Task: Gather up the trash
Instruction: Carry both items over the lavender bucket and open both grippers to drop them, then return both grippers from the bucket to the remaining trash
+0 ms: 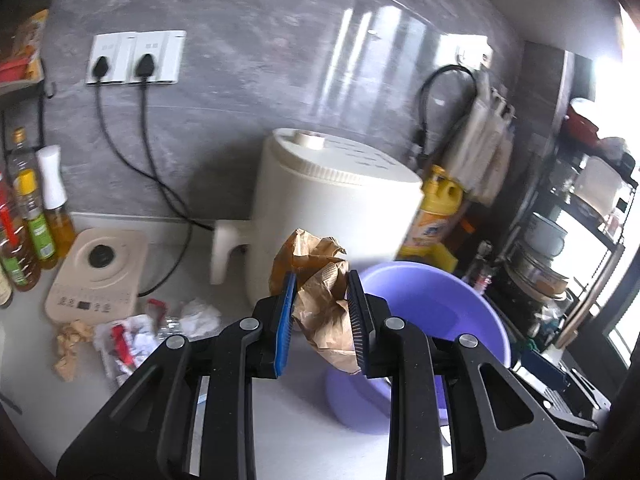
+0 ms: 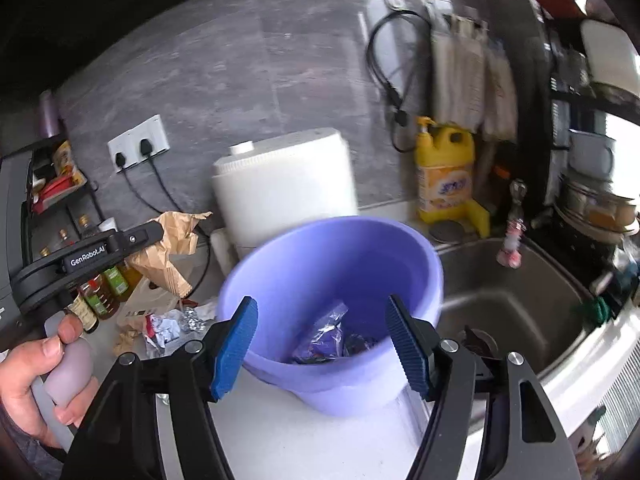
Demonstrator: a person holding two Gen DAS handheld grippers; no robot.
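My left gripper [image 1: 321, 280] is shut on a crumpled brown paper bag [image 1: 320, 280] and holds it in the air, left of the purple bucket [image 1: 472, 320]. The same bag [image 2: 168, 248] and left gripper [image 2: 156, 228] show at the left in the right wrist view. My right gripper [image 2: 322, 320] is open and empty, its fingers on either side of the purple bucket's near rim [image 2: 304, 368]. Shiny crumpled wrappers [image 2: 324, 336] lie in the bucket. More trash lies on the counter: white crumpled paper [image 1: 198, 316], a red-and-white wrapper [image 1: 122, 340] and brown paper [image 1: 70, 340].
A cream appliance [image 1: 332, 216] stands behind the bucket. A beige cooker base [image 1: 96, 276] and oil bottles [image 1: 36, 224] are at the left. A yellow detergent jug [image 2: 444, 172] stands by the steel sink [image 2: 500, 304]. A dish rack [image 1: 572, 240] is at the right.
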